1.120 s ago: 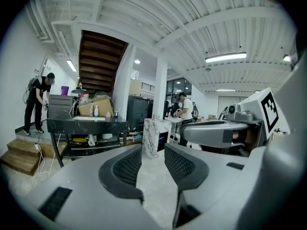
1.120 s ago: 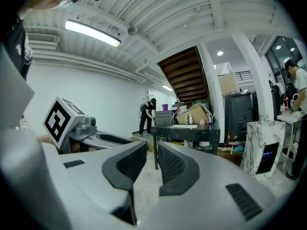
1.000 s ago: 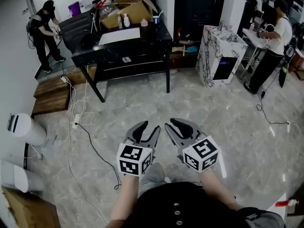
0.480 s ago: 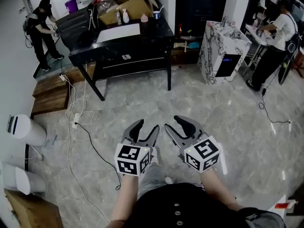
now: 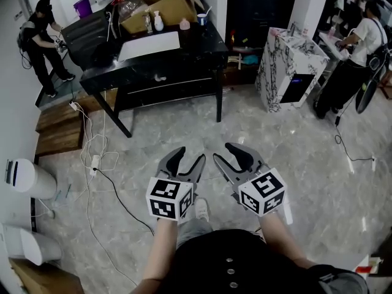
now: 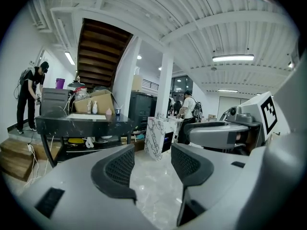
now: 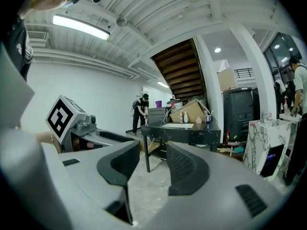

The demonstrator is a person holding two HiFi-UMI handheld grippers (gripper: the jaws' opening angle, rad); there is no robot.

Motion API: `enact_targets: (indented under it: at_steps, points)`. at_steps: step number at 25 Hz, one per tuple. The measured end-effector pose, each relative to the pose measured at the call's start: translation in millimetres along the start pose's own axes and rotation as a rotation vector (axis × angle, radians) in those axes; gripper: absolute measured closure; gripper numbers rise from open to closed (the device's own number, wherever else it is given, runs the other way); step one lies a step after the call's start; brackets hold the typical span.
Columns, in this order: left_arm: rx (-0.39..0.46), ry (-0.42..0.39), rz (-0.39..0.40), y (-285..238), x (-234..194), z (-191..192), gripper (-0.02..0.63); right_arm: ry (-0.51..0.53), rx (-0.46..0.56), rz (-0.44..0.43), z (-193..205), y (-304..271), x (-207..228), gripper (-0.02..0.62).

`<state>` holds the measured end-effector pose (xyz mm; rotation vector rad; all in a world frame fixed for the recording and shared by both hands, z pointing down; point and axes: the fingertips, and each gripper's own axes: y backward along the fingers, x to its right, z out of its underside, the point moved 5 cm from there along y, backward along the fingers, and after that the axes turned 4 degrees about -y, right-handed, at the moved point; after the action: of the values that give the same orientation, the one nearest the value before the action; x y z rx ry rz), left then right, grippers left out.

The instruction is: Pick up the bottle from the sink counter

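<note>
Head view: bottle (image 5: pixel 158 21) upright on black counter (image 5: pixel 197 41), well ahead, slightly left of both my grippers. Left gripper (image 5: pixel 190 154) nearer its line, right gripper (image 5: pixel 223 152) just beside. Both jaws part open, just widened, nothing between. I judge approach comes first.

Floor (image 5: pixel 306 164): grey marble-look stone, polished, glossy, shows light reflections.
Desk (image 5: pixel 203 41): black top, glossy, faint pale veining.
Sink cabinet (image 5: pixel 272 66): white marble-pattern sides with black veins, smooth.
Box (image 5: pixel 171 8): brown cardboard, matt.
Steps (image 5: pixel 58 127): brown wood, dull finish.
Sheet (image 5: pixel 150 45) on desk: white, matt, paper-like.
</note>
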<state>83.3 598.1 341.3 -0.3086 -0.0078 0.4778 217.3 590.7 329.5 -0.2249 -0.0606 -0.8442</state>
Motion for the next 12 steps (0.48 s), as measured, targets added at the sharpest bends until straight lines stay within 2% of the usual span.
enact_targets:
  at_steps: [12]
  points:
    - [0.012, -0.024, 0.061, -70.1, -93.4, -37.3, 0.371, -0.008, 0.026, 0.060, -32.7, -99.4, 48.2, 0.436]
